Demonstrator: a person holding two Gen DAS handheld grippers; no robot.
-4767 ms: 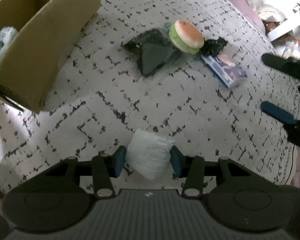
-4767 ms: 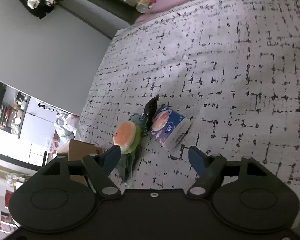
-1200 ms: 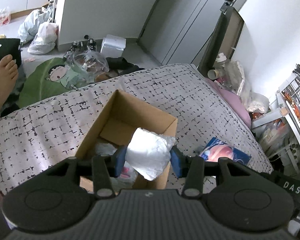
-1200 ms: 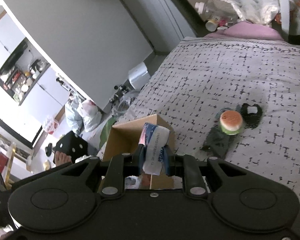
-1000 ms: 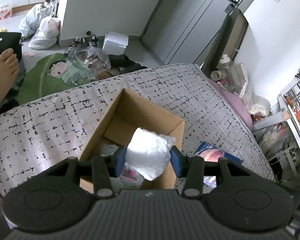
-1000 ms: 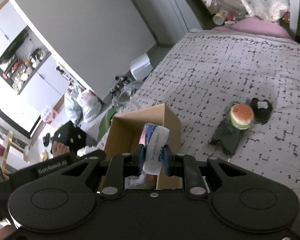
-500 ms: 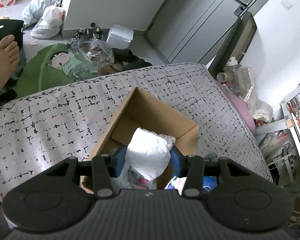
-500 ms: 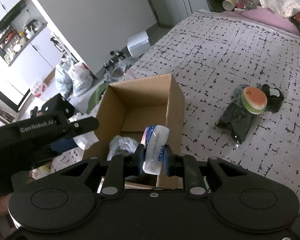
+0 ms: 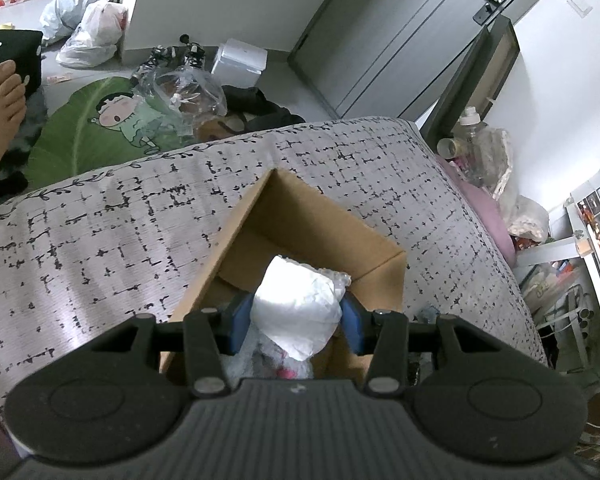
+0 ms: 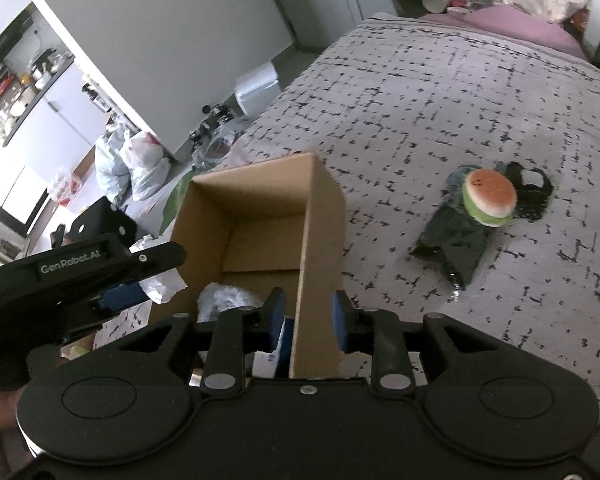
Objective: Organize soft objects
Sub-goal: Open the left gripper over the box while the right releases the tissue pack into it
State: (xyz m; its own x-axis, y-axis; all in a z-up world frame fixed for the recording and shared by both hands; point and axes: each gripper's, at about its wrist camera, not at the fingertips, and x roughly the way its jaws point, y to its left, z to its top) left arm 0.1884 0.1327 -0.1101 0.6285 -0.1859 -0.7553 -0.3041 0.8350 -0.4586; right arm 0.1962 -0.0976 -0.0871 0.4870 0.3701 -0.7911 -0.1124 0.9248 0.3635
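Some bagged items already lie in the open brown cardboard box [image 10: 324, 216]; a white crumpled plastic-wrapped bundle [image 9: 298, 308] is pinched by left gripper [image 9: 296, 320] fingers above it, right gripper [image 10: 306, 318] fingers are opening with nothing pinched, and a green-and-orange burger-shaped squishy toy [image 10: 489, 198] is left on the bed [image 10: 440, 112].

One cardboard box [image 10: 320, 216], one burger-shaped toy [image 10: 489, 197] at two o'clock, two dark pouches [image 10: 456, 246], one white bundle [image 9: 298, 306].

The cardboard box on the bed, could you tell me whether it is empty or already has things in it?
Not empty. The cardboard box is open-topped, and a crinkled plastic-wrapped bundle lies on its floor, with a blue-and-white packet beside it.
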